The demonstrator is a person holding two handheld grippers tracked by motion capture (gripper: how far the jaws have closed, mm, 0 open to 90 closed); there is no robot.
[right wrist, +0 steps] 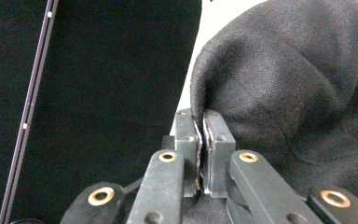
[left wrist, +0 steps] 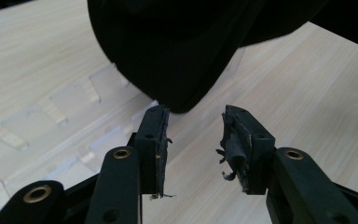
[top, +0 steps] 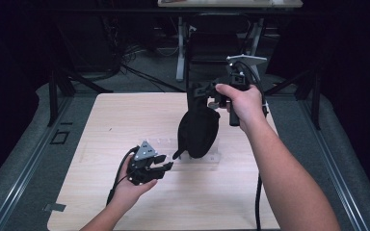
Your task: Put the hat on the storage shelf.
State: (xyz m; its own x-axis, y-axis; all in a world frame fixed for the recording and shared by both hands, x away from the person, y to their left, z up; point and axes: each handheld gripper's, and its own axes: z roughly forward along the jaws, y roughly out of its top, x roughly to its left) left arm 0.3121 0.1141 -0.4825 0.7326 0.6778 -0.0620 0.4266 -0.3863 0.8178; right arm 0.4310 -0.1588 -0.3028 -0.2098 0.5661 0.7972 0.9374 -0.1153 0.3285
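The big light wooden tabletop (top: 125,120) takes up most of the high view, with dark floor and table legs behind it. Near its middle hangs a black cloth bag (top: 198,130), soft and baggy, with its bottom end down on a clear plastic tray (top: 171,149) that lies flat on the wood. The right claw (top: 207,96) is up high at the far side of the tabletop and holds the top edge of the black cloth bag. In the right gripper view its two jaws are squeezed together with just a thin fold of the cloth pinched between the pads. The left claw (top: 166,166) is down low on the near side, just beside the bottom of the bag and pointing at it. In the left gripper view its jaws stand about half open, with a gap between them and nothing in that gap. The bag's round bottom hangs just past its tips, and the worn pads (left wrist: 235,140) do not touch it.
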